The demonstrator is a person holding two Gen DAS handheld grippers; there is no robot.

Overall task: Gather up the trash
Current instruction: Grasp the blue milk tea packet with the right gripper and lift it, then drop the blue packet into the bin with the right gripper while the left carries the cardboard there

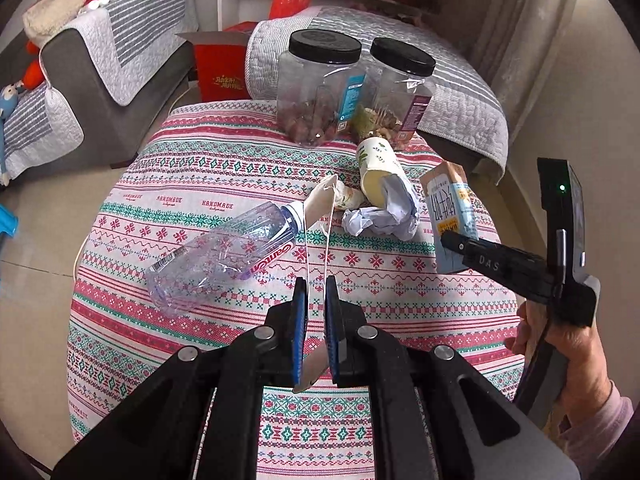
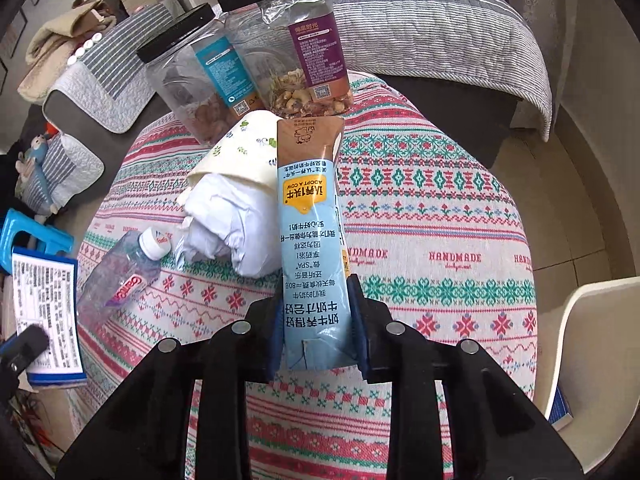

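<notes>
"HANDMADE" tablecloth (image 2: pixel 440 216), "ADOPT A COW" carton (image 2: pixel 316 240)

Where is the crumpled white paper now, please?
In the right wrist view, the crumpled white paper lies on the tablecloth, left of the milk carton, at the paper cup's mouth.

On the worktop (image 1: pixel 224 168), two jars (image 1: pixel 320 88) are standing at the upper middle of the frame. Just below them a paper cup (image 1: pixel 378 172) is lying on its side, with crumpled paper (image 1: pixel 384 216) sitting in its mouth. A bottle (image 1: pixel 224 256) is lying at centre left, a milk carton (image 1: pixel 452 216) at right. A sofa (image 1: pixel 120 60) is sitting in the upper left.
</notes>
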